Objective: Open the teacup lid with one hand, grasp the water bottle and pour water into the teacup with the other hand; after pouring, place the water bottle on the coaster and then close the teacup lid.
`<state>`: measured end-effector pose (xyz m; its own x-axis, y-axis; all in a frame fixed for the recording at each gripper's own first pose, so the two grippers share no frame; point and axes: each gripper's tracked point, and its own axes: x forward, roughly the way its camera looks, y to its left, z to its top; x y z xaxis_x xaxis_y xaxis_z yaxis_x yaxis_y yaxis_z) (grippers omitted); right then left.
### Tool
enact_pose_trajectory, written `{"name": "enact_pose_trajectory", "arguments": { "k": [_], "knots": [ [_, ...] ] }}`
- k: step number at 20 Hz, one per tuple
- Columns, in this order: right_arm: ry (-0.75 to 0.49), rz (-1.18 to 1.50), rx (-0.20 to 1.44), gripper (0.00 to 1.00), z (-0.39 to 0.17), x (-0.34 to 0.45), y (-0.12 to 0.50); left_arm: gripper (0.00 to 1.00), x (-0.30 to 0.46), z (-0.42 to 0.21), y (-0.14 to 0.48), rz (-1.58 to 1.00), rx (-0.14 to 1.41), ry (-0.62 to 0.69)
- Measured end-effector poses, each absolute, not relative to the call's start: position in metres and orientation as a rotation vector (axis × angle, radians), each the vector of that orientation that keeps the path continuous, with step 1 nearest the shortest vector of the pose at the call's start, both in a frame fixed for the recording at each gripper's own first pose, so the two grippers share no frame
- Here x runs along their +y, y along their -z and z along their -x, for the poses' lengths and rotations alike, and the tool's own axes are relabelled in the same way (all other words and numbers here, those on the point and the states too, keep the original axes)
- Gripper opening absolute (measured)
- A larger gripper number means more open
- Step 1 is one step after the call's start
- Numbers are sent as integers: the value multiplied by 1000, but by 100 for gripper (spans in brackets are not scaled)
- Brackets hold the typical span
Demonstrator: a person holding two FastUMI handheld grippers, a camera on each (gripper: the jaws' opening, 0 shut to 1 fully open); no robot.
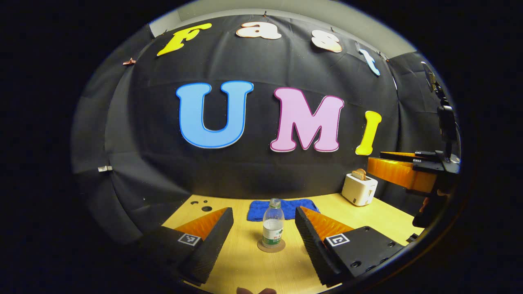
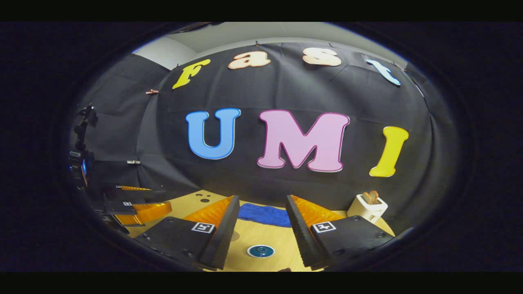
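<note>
A clear water bottle (image 1: 273, 223) with a green-and-white label stands upright on a round brown coaster (image 1: 261, 246), midway on the wooden table. My left gripper (image 1: 264, 212) hangs open in front of it, one finger on either side and apart from it. In the right gripper view the teacup (image 2: 260, 250) sits low on the table, seen from above as a white rim around a dark blue top. My right gripper (image 2: 262, 200) is open above and just short of it, with nothing between its fingers. The right gripper (image 1: 408, 169) also shows at the far right of the left gripper view.
A blue cloth (image 1: 286, 209) lies at the back of the table (image 1: 245, 265) against the wall. A white toaster (image 1: 359, 188) with bread in it stands at the back right. Small dark holes (image 1: 205, 207) mark the table's back left. The left gripper (image 2: 137, 210) shows at the left.
</note>
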<state>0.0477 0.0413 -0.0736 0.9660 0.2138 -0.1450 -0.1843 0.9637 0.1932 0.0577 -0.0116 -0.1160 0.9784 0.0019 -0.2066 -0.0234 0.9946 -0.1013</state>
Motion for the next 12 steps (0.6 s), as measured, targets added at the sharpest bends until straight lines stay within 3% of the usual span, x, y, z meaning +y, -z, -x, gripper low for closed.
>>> {"name": "enact_pose_trajectory", "arguments": {
  "k": [3,12],
  "knots": [
    [-169,-182,173,76,-29,37,50,95,-4,-49,91,110,187,-12],
    [-63,-197,197,78,12,18,32,95,4,-32,66,119,145,33]
  ]
}}
